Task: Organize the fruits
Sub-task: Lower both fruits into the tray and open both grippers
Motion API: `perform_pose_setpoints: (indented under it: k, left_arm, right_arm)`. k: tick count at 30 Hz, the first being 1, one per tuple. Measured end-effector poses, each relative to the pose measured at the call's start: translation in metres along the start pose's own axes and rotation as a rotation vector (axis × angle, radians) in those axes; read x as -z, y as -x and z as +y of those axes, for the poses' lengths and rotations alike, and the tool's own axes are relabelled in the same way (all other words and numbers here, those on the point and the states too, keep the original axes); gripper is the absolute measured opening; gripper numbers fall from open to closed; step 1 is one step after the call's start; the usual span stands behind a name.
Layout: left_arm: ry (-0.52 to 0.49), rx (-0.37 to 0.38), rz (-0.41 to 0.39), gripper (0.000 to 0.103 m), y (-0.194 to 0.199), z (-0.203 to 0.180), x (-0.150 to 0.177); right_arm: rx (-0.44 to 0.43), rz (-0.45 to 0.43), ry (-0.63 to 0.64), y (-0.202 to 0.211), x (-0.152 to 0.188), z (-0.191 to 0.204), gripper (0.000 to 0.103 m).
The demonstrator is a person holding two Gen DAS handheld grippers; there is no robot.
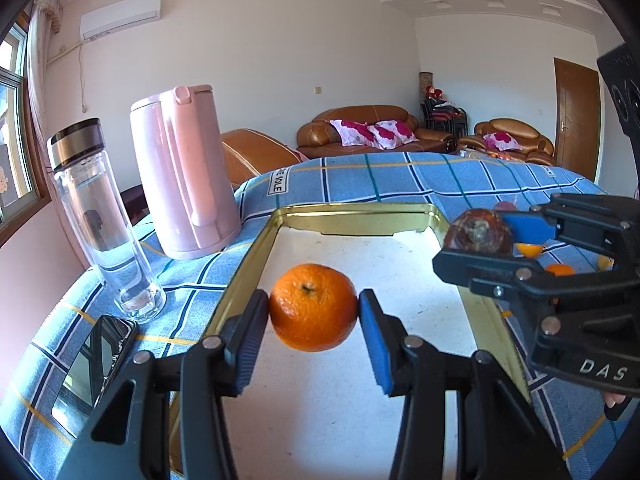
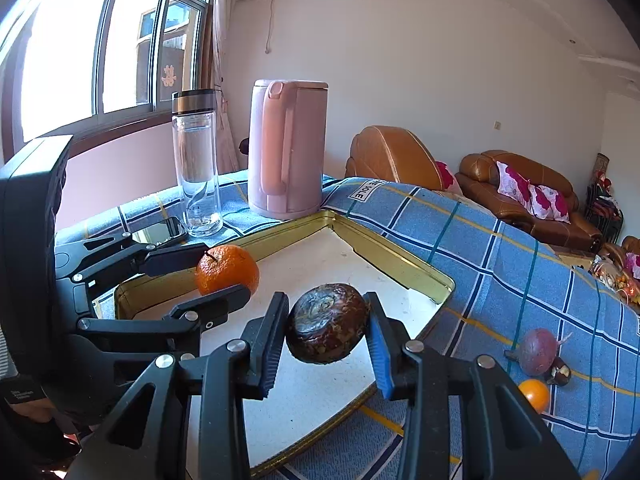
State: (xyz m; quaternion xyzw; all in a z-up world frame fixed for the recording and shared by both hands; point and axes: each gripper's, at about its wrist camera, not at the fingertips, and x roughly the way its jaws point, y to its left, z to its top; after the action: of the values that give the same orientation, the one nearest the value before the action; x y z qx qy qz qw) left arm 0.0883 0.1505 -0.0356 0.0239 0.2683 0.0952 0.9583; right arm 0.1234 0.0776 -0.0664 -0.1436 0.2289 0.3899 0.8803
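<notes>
1. We see a round mandarin (image 1: 313, 306) with dimpled, glossy orange peel and a small dark stem scar, pinched between the ribbed pads of the left gripper (image 1: 313, 308) above the white floor of the tray (image 1: 400, 219), nearer its left rim
2. A squat, dark brown fruit (image 2: 327, 322) with a rough, mottled, slightly shiny skin sits clamped in the right gripper (image 2: 328, 326), held above the tray's right rim
3. The tray is a shallow rectangle of thin brassy metal with rounded corners and a scuffed white bottom
4. On the checked blue cloth (image 2: 500, 248) past the tray's right rim lie a smooth purplish fruit (image 2: 536, 351), a small brown nut-like fruit (image 2: 558, 375) touching it, and a small glossy orange fruit (image 2: 534, 395) near both
5. Beyond the tray's far left corner stands a matte pink plastic kettle (image 1: 186, 172); to its left is a clear glass bottle (image 1: 102, 220) with a dark metal-banded cap, and a glossy black phone (image 1: 94, 368) lies flat in front of the bottle, near the cloth's left edge
</notes>
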Motion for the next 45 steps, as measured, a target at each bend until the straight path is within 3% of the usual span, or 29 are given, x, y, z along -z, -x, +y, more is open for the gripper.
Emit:
perform_pose_setpoints:
  k: [17,45]
  left_arm:
    - [-0.032,-0.022,0.108,0.048,-0.030,0.012,0.004]
    - [-0.087,-0.042,0.175,0.049,-0.043,0.010,0.002]
  right_arm:
    - [-0.020,0.068,-0.027,-0.034,0.012,0.001,0.040]
    - [-0.006,0.140,-0.031,-0.054,0.018,0.002,0.040]
